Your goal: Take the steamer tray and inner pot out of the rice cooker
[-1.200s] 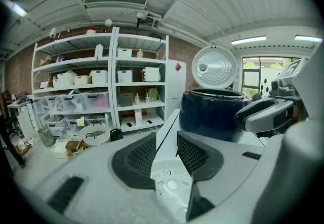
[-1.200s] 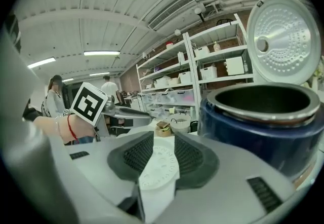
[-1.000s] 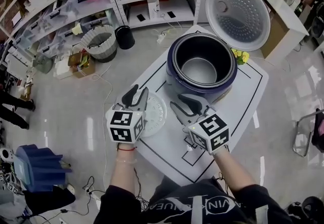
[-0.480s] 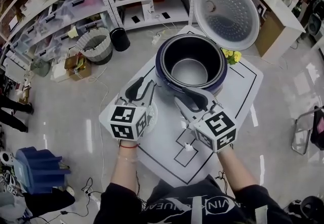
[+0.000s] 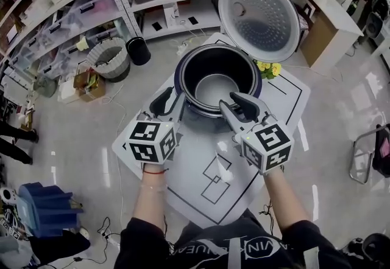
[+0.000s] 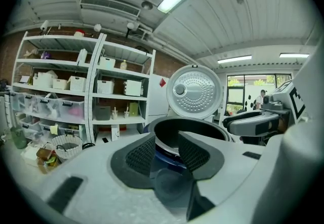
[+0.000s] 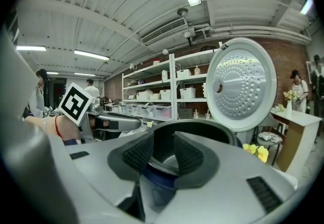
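From where I stood, the inner pot sat down in the rice cooker at the far end of the desk, its lid thrown back and standing upright behind it. The pot looked bare inside. I could not see the steamer tray in it, nor anywhere else in view.

The left claw hung just beside the cooker's near-left side. Its jaws were opening and had nothing between the pads, only the cooker's rim showing beyond the gap. The right claw reached over the near rim with its jaws apart, and it was empty too.

To my eye the trouble ahead lay in the grip. The pot offered only a thin lip, so a claw that came down a little wide could bite the cooker's own rim instead. Then the whole cooker would lift or skid on the desk.

If the two claws closed at uneven heights, the pot could tilt on the way up and jam against the cooker's wall. Smooth metal might also slide out of the pads.

A lift carried too far back could knock the raised lid. The yellow flowers stood just beside the cooker on the right, in the path of any swing that way.
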Available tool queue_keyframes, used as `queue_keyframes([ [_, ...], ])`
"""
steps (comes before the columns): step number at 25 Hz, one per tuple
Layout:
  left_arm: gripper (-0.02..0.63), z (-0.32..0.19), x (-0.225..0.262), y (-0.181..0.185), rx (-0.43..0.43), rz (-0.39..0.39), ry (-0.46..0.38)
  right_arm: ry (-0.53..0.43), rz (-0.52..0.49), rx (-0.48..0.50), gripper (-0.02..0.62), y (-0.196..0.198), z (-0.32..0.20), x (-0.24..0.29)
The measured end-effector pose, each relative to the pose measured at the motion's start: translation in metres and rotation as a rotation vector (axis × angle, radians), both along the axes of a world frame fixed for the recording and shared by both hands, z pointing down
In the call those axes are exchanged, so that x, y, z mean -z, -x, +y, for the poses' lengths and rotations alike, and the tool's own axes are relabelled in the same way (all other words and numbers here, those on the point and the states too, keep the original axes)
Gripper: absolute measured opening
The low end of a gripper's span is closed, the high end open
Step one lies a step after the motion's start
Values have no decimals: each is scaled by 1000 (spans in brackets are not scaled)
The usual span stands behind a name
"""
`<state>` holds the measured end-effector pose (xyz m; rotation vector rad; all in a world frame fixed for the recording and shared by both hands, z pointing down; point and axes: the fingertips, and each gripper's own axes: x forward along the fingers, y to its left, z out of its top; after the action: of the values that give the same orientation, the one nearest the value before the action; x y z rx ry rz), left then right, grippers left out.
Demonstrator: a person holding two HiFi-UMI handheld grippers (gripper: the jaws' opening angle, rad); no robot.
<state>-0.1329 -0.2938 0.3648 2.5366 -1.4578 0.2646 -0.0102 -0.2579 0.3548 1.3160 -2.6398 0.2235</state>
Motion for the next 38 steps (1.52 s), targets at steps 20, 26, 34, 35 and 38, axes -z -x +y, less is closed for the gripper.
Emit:
queue_keyframes([
  [20, 141, -52, -14, -18, 31, -59, 72, 69, 6, -222, 138, -99, -86, -18],
  [26, 146, -61, -23, -19, 34, -93, 108, 130, -18, -227, 140, -104, -100, -32],
  [34, 153, -65, -29, -22, 53, -62, 135, 167, -43, -217, 143, -106, -105, -39],
  [35, 153, -67, -29, -22, 57, -58, 135, 177, -50, -220, 143, -106, -106, -40],
  [38, 153, -69, -30, -23, 73, -53, 137, 191, -68, -239, 135, -108, -110, -43],
])
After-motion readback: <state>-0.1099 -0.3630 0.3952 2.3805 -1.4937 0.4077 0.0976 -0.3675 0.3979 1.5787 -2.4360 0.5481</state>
